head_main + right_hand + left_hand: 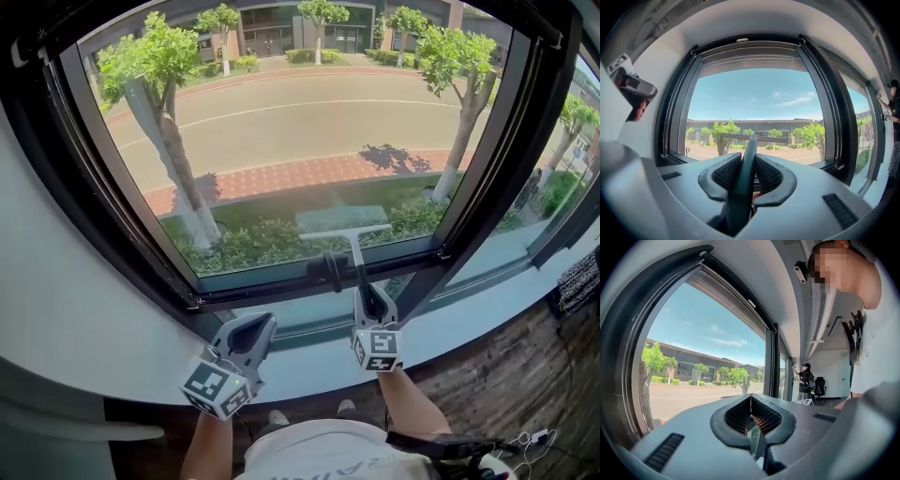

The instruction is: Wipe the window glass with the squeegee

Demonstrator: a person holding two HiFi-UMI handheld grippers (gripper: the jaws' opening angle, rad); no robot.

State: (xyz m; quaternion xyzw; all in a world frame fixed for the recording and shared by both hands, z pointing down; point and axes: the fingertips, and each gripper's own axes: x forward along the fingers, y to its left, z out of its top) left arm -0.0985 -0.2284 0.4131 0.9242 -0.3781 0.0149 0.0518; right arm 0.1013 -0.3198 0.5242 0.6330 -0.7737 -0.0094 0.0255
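It looks like an office. A large black-framed window (281, 159) fills the top of the head view, over a street (281, 117) and trees (155, 61). A wood floor (497, 375) lies lower right. An office chair (819, 386) stands right of centre in the left gripper view.

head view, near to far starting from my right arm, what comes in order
forearm → right gripper, shut on the handle → squeegee → window glass
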